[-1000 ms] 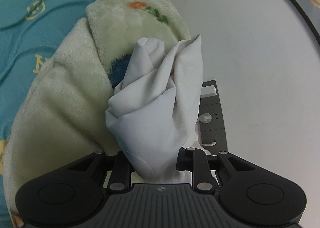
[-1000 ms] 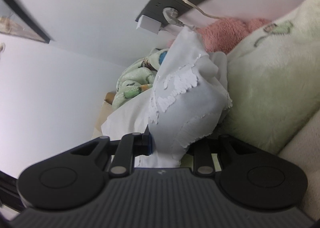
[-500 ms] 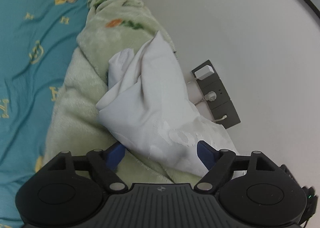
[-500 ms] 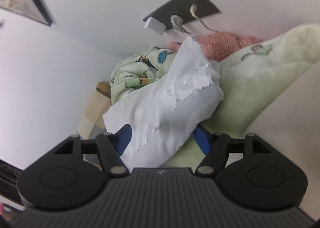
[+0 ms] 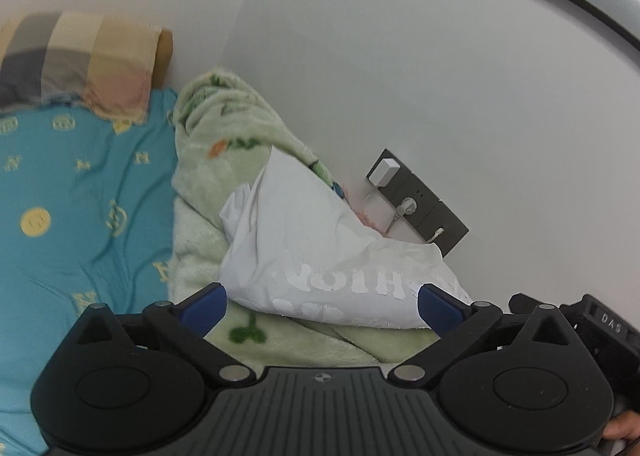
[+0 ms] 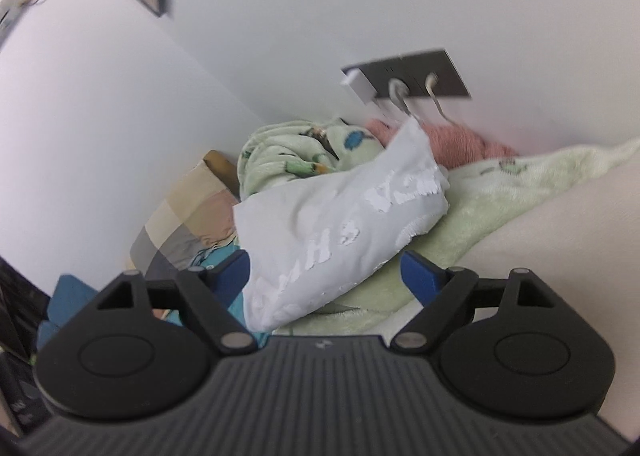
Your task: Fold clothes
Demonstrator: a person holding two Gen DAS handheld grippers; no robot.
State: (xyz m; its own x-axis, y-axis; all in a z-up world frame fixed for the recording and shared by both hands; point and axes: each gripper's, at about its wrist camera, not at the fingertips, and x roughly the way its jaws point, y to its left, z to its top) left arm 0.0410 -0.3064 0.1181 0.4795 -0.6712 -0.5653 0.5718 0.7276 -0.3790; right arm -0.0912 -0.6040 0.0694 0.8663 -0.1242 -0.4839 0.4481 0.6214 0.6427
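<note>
A folded white garment with cracked white lettering (image 5: 320, 256) lies on a pale green fleece blanket (image 5: 208, 192) against the wall. It also shows in the right wrist view (image 6: 340, 224). My left gripper (image 5: 320, 302) is open, its blue-tipped fingers (image 5: 204, 302) spread just short of the garment and holding nothing. My right gripper (image 6: 332, 276) is open too, fingers (image 6: 418, 276) either side of the garment's near end, not gripping it.
A teal patterned bedsheet (image 5: 80, 196) lies left of the blanket. A checked pillow (image 5: 80, 64) sits by the wall corner. A dark socket panel with plugs and cables (image 5: 416, 204) is on the white wall. Pink fleece (image 6: 452, 140) lies behind the garment.
Both grippers were shut on the white garment a second ago. They opened, let it go onto the green blanket, and have drawn back from it.
</note>
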